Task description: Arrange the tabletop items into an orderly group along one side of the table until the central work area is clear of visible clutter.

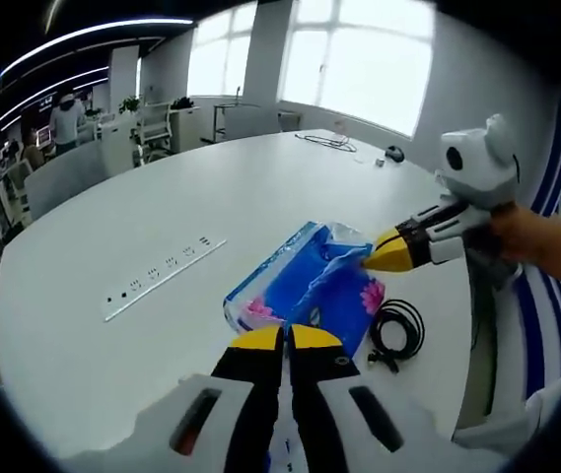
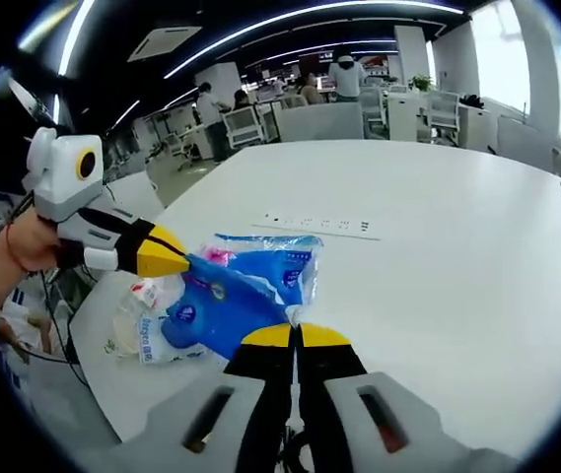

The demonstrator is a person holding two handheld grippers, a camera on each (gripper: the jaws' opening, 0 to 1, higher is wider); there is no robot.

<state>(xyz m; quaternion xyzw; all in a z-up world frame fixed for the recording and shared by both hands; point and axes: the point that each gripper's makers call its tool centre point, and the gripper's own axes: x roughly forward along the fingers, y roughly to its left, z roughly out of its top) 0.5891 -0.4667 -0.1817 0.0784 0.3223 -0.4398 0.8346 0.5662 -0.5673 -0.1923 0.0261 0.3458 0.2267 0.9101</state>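
Gripping a blue tissue pack (image 1: 310,286) from opposite ends, two hand-held grippers work at a large white table (image 1: 93,325) in an open-plan office. In the left gripper view, the left gripper (image 1: 288,337) has its yellow-tipped jaws drawn together on the pack's near edge, while the right gripper (image 1: 377,254), held in a person's hand (image 1: 531,236), pinches the far end where the plastic crumples. The right gripper view shows the same grip from the other side: the right gripper (image 2: 295,335) closed on the wrapper, the left gripper (image 2: 176,256) closed on the opposite end. The pack lies close to the table's edge, beside a coiled black cable (image 1: 396,330); a smaller clear packet (image 2: 147,320) sits just beside it in the right gripper view. By the look of it, the tidying is under way rather than finished: these items cluster near one side, yet small objects and a cable (image 1: 334,141) rest at the far edge by the windows. A strip of built-in power sockets (image 1: 162,276) runs across the middle. The pack carries pink flower prints and round logos, but its lettering is too blurred to read.
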